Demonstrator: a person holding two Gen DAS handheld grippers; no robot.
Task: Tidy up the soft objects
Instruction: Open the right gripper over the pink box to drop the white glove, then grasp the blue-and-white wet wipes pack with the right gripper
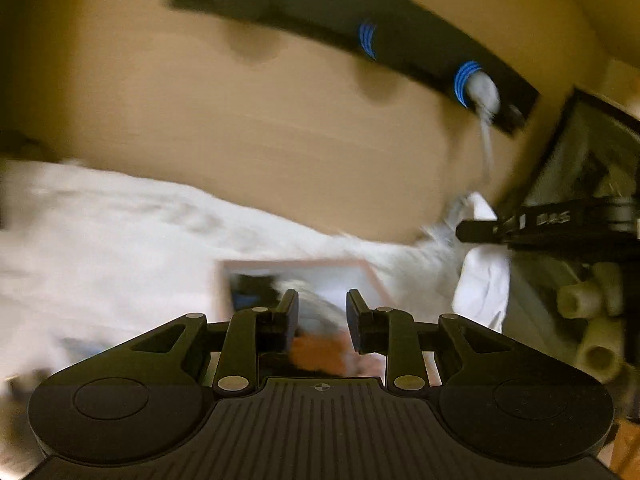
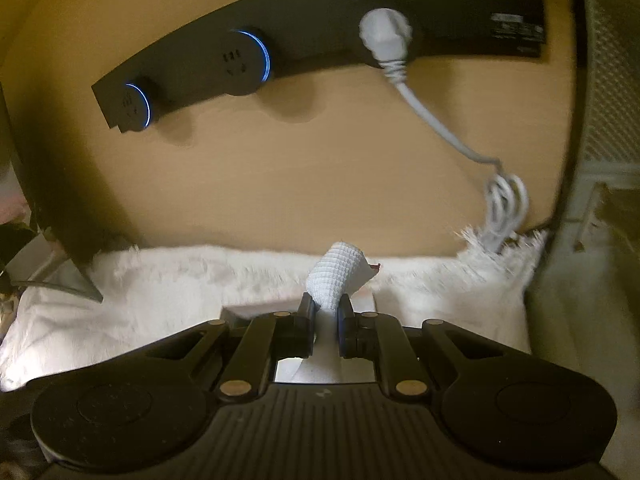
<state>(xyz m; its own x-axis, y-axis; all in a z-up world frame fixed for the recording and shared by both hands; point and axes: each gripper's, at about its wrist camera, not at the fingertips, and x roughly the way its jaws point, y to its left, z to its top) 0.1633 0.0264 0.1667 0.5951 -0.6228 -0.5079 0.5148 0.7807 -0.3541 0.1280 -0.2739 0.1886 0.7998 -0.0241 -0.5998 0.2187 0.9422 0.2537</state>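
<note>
My right gripper is shut on a white waffle-weave cloth, which sticks up between the fingers above a white fluffy mat. In the left wrist view the same gripper shows at the right edge with the white cloth hanging below it. My left gripper is open and empty, above a pink-rimmed box with soft items inside, among them an orange one. The view is blurred.
A tan wall carries a black power strip with blue-lit sockets and a white plug with a coiled cable. White rolled items lie at the right in the left wrist view. A dark panel stands at left.
</note>
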